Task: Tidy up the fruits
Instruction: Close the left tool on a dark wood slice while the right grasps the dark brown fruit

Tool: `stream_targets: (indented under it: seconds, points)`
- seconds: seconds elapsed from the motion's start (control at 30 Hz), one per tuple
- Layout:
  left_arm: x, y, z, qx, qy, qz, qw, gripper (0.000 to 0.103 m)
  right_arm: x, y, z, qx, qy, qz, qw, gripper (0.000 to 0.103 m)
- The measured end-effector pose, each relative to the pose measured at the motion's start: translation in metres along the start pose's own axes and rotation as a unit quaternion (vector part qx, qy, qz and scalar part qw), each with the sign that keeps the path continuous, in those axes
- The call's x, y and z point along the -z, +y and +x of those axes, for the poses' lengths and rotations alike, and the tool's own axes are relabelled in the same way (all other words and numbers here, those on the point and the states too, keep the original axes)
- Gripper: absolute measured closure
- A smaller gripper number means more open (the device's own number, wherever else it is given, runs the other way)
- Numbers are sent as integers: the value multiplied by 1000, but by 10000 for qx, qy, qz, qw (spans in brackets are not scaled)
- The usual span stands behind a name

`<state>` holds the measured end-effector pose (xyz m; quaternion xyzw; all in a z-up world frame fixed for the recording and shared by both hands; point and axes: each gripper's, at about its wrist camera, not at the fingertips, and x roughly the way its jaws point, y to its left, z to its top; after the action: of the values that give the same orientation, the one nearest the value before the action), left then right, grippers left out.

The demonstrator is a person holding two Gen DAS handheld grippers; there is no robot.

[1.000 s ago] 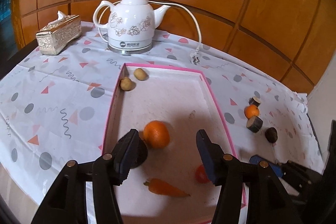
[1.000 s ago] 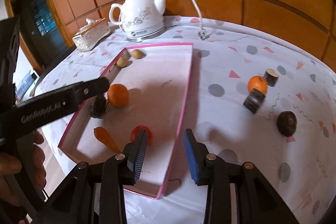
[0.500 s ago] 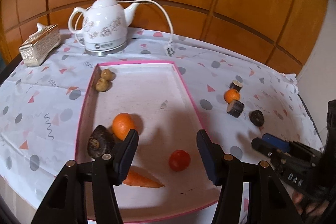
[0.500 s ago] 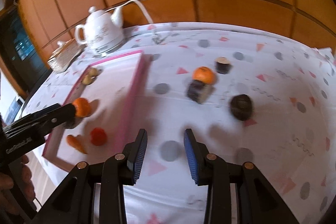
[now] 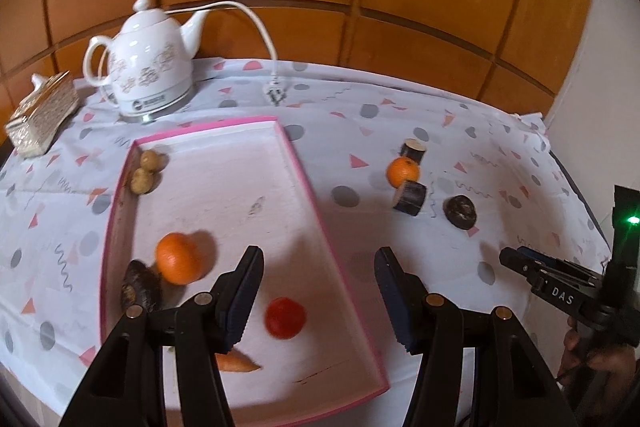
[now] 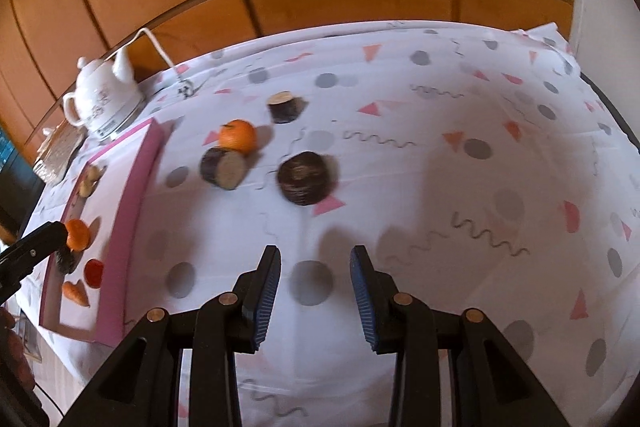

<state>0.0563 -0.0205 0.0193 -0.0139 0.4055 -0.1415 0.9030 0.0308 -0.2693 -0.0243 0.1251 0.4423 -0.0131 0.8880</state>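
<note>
A pink-rimmed tray (image 5: 316, 223) holds an orange (image 5: 178, 259), a dark fruit (image 5: 138, 285), a red tomato (image 5: 285, 317), a carrot (image 5: 236, 363) and two small brown fruits (image 5: 146, 169). On the cloth to its right lie an orange (image 6: 237, 135), two dark cut pieces (image 6: 223, 167) (image 6: 282, 105) and a dark round fruit (image 6: 306, 177). My left gripper (image 5: 320, 303) is open and empty above the tray's near right rim. My right gripper (image 6: 314, 293) is open and empty, above the cloth, short of the dark round fruit.
A white electric kettle (image 5: 148, 75) with its cord and plug (image 5: 276, 93) stands at the back left. A patterned tissue box (image 5: 40, 115) sits left of it. Wooden wall panels rise behind the table. The table's right edge (image 5: 576, 187) runs near the loose fruits.
Both grippers have swung right. The left one has pulled back from the orange in the tray. The right one has left the tray's edge and now faces the loose fruits.
</note>
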Motion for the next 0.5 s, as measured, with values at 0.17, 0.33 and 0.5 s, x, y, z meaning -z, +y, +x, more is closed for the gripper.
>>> stream_targets:
  seconds: [0.17, 0.33, 0.5]
  points:
    - [-7, -18, 10, 138, 75, 167, 9997, 44, -1, -7, 2, 27, 20, 77, 10000, 67]
    - [-13, -40, 27, 292, 220, 354, 9987, 44, -1, -12, 4, 41, 52, 103, 9999, 67]
    - [-20, -56, 45, 428, 348, 483, 9973, 44, -3, -21, 3, 78, 45, 173, 9998, 67]
